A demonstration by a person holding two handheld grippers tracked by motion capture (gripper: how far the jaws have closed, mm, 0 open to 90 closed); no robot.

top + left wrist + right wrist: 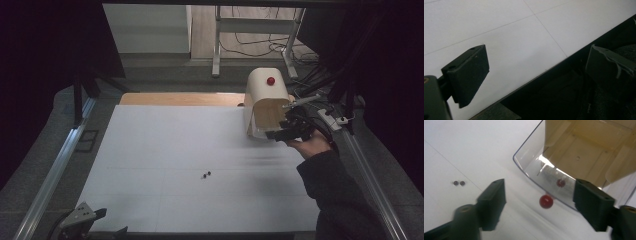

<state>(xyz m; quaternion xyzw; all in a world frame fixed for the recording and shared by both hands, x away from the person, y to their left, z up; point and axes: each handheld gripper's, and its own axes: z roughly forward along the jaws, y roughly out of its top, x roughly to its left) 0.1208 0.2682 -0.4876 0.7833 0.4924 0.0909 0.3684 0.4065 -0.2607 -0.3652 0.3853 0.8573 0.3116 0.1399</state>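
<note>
A white surface [165,165] fills the middle of the dim room, thin seams crossing it. Metal rails [55,170] run along its left and right edges. Grey carpet [165,67] lies past the far edge, then a lit strip of wood floor [202,30]. A grey frame's legs [216,50] stand there among loose cables [250,47]. Black curtains [45,45] close in both sides.

The right gripper [286,131], held in a dark-sleeved hand [311,145] at the right of the high view, has its black jaws spread wide. The left gripper [82,218] lies at the lower left, jaws parted.
</note>
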